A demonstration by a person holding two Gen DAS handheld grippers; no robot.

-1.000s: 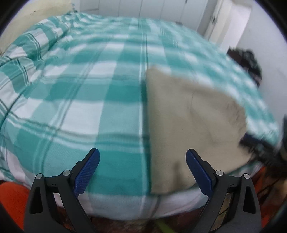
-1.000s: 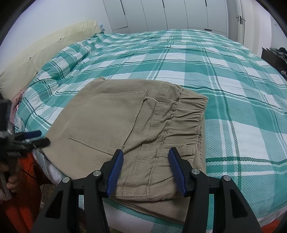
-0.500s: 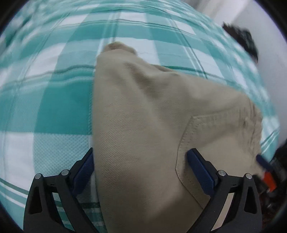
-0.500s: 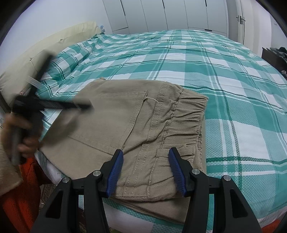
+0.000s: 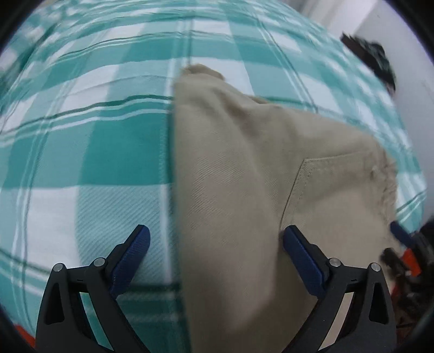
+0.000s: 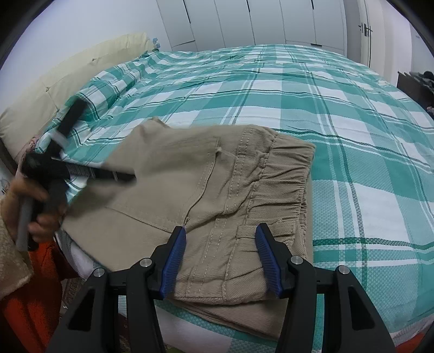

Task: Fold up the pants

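The tan pants [image 6: 217, 190] lie folded on the green checked bedspread [image 6: 339, 114] near the bed's front edge, back pocket up, elastic waistband to the right. My right gripper [image 6: 221, 252] is open, low over the waistband end, empty. My left gripper [image 5: 215, 252] is open and wide, straddling the left folded edge of the pants [image 5: 257, 176]; one finger is over the bedspread [image 5: 81, 135], the other over the cloth. It also shows in the right wrist view [image 6: 81, 168], blurred, at the pants' left side.
A cream headboard cushion [image 6: 67, 81] lies at the far left. White wardrobe doors [image 6: 271, 21] stand behind the bed. A dark pile [image 5: 371, 59] sits off the bed's right side. Orange cloth [image 6: 32, 285] hangs below the front edge.
My left gripper has swung in from the bed's edge over the left part of the pants and drifted slightly left. My right gripper has stayed still.
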